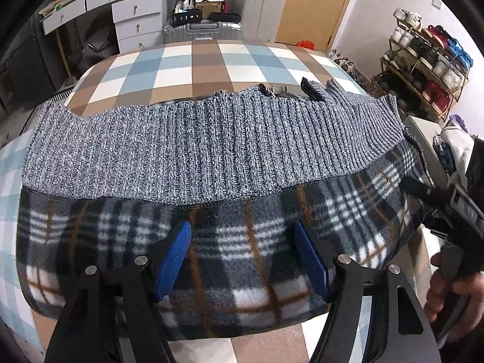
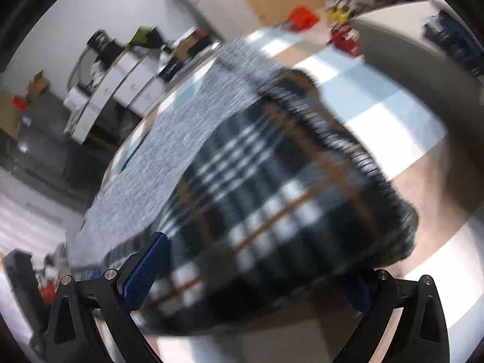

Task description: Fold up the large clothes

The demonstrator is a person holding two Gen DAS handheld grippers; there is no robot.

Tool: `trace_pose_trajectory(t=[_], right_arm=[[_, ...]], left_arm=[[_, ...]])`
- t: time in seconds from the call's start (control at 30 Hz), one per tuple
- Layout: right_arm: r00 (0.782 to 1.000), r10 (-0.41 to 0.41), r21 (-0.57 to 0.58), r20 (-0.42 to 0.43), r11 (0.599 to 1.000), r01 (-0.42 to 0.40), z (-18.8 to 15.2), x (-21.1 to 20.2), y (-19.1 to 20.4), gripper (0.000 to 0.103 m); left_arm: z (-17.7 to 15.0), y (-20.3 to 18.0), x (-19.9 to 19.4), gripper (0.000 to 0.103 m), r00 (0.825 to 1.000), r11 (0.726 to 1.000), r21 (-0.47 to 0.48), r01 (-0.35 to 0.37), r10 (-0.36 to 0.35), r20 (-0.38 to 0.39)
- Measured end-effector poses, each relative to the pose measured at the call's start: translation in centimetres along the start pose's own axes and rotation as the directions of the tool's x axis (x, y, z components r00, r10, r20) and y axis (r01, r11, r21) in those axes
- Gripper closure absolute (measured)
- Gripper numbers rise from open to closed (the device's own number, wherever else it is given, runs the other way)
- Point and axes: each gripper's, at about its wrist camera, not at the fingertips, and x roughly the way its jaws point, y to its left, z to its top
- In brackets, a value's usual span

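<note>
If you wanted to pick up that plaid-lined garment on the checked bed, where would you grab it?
Probably the near edge of the garment, at the plaid fleece, coming in from the front. The fleece rounds over there into a thick fold, and it already lies between the open jaws of the left gripper.

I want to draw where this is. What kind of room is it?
Probably a room in someone's home, maybe a bedroom or storage corner. A white chest of drawers and silver hard-shell suitcases stand beyond the checked blue, brown and white cloth, and a wooden rack full of shoes stands nearby.
</note>
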Motion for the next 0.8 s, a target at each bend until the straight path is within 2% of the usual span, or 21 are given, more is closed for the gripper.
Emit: trace_pose_trajectory(t=[0.07, 0.13, 0.17, 0.2, 0.23, 0.3, 0.4, 0.5, 0.63, 0.8], right_arm=[[0.998, 0.064, 0.089, 0.021, 0.994, -0.065, 0.3, 0.0, -1.0, 0.0], [0.987, 0.155, 0.19, 0.031, 0.969, -0.158, 0.8, 0.2, -2.2, 0.0], [0.984, 0.177, 0.223, 0.038, 0.958, -0.181, 0.9, 0.2, -2.6, 0.007], [0.975, 0.22, 0.265, 0.041, 0.938, -0.223, 0.9, 0.5, -3.2, 0.02], [0.972, 0.231, 0.286, 0.041, 0.93, -0.232, 0.9, 0.6, -3.4, 0.029], [0.97, 0.236, 0.296, 0.055, 0.924, -0.242, 0.6, 0.5, -3.8, 0.06], [0.956, 0.28, 0.303, 0.088, 0.907, -0.293, 0.4, -0.1, -4.4, 0.077], [0.959, 0.26, 0.236, 0.112, 0.931, -0.28, 0.6, -1.3, -3.5, 0.08], [0.955, 0.262, 0.198, 0.141, 0.937, -0.287, 0.5, -2.7, -2.9, 0.082], [0.965, 0.216, 0.133, 0.149, 0.963, -0.236, 0.3, -4.3, -2.7, 0.083]], left_arm=[[-0.2, -0.1, 0.0, 0.036, 1.0, 1.0, 0.002, -0.001, 0.001, 0.003], [-0.3, -0.3, -0.1, 0.036, 1.0, 1.0, 0.016, -0.007, 0.007, 0.004], [-0.3, -0.3, 0.0, 0.036, 1.0, 1.0, 0.016, -0.007, 0.007, 0.005], [-0.3, -0.2, 0.0, 0.036, 1.0, 1.0, 0.012, -0.004, 0.004, 0.005], [-0.3, -0.2, 0.1, 0.036, 1.0, 1.0, 0.012, -0.002, 0.002, 0.005], [-0.3, -0.2, 0.0, 0.035, 1.0, 1.0, 0.014, 0.0, 0.0, 0.005], [-0.3, -0.2, 0.1, 0.035, 1.0, 1.0, 0.016, -0.001, 0.001, 0.005], [-0.1, -0.2, 0.3, 0.035, 1.0, 1.0, 0.018, -0.003, 0.003, 0.005], [-0.3, -0.3, 0.0, 0.036, 1.0, 1.0, 0.023, 0.002, -0.002, 0.005], [-0.6, -1.0, 0.1, 0.036, 0.999, 0.999, 0.034, 0.039, -0.039, -0.007]])
